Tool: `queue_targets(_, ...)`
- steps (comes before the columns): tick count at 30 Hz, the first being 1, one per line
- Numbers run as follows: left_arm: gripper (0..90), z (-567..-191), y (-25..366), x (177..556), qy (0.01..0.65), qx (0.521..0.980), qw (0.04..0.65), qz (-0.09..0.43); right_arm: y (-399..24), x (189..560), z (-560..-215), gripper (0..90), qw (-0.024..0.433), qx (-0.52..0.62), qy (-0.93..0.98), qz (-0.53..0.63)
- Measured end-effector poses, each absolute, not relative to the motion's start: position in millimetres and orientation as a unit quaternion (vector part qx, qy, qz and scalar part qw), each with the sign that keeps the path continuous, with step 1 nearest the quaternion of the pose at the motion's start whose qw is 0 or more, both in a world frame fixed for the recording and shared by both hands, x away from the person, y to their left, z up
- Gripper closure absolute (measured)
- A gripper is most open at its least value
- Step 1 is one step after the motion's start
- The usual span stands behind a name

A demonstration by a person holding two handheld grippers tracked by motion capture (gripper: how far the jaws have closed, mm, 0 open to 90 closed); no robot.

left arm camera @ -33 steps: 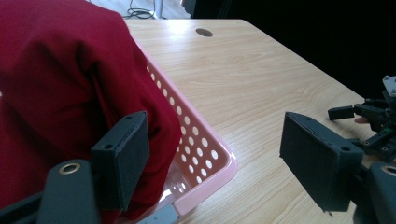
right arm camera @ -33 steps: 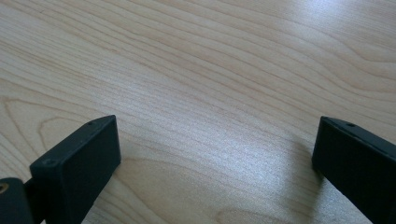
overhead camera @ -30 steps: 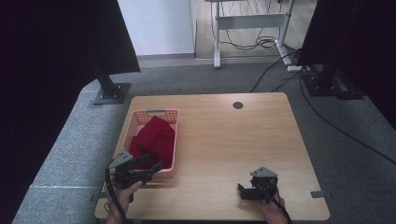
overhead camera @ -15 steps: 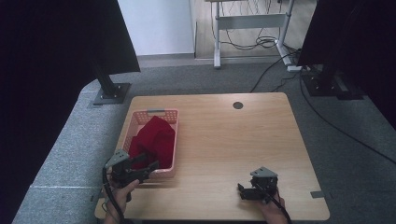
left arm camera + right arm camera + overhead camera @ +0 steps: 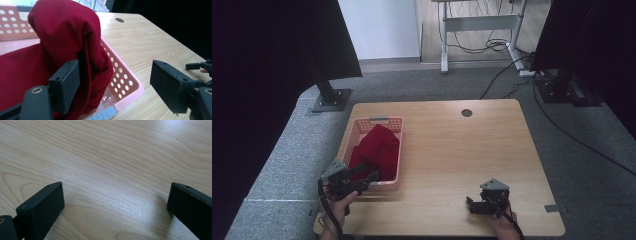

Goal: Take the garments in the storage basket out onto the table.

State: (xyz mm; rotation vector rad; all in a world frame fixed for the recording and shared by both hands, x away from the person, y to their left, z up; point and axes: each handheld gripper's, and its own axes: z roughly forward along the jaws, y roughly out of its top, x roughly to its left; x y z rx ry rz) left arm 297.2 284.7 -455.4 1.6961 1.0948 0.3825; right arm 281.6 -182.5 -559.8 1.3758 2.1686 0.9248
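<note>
The left hand-held gripper (image 5: 367,178) is positioned at the near end of the pink basket (image 5: 377,121), which stands on the left half of the desk (image 5: 462,155). A red cloth (image 5: 377,150) lies bunched in the basket, heaped above the rim. In the left gripper view the jaws stand wide apart, released: one pad (image 5: 66,86) lies close against the folded cloth (image 5: 65,37) inside the basket, the other is outside the basket's side wall (image 5: 125,82), over bare desk. This placement suggests a line-up on the raised fold of cloth, which offers an edge that can be pinched; no grasp has been made yet.

The right hand-held gripper (image 5: 473,205) rests low at the near right of the desk, well apart from the basket. Its own view shows both jaws spread, released, over bare wood (image 5: 112,170), with nothing between them. It appears to be parked clear of the work.

Limits of view: the cloth covers most of the basket floor, so anything beneath it cannot be made out. Whether the left pad actually touches the cloth cannot be determined. The kind of cloth cannot be told from its folds. Dark panels (image 5: 272,50) close off the far left and right corners of the scene.
</note>
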Motion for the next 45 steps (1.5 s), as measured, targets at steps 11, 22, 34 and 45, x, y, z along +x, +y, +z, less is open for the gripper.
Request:
queue_targets(11,23.4,-455.8,290.2,298.2,0.464,0.703,0.512,0.168,-182.5,281.6,-559.8,0.9,0.205,0.493,0.778,0.332)
queue_targets(22,23.3,-455.4,298.6,298.9,0.475,0.694,0.512,0.175,-182.5,281.6,-559.8,0.9,0.205,0.493,0.778,0.332)
queue_targets(34,23.3,-459.2,304.3,302.1,0.485,0.689,0.508,0.176,-182.4,281.7,-559.9,0.8,0.205,0.493,0.778,0.332)
queue_targets(45,23.2,-462.1,303.1,306.1,0.489,0.688,0.505,0.178,-182.2,281.8,-559.8,0.8,0.205,0.494,0.777,0.332)
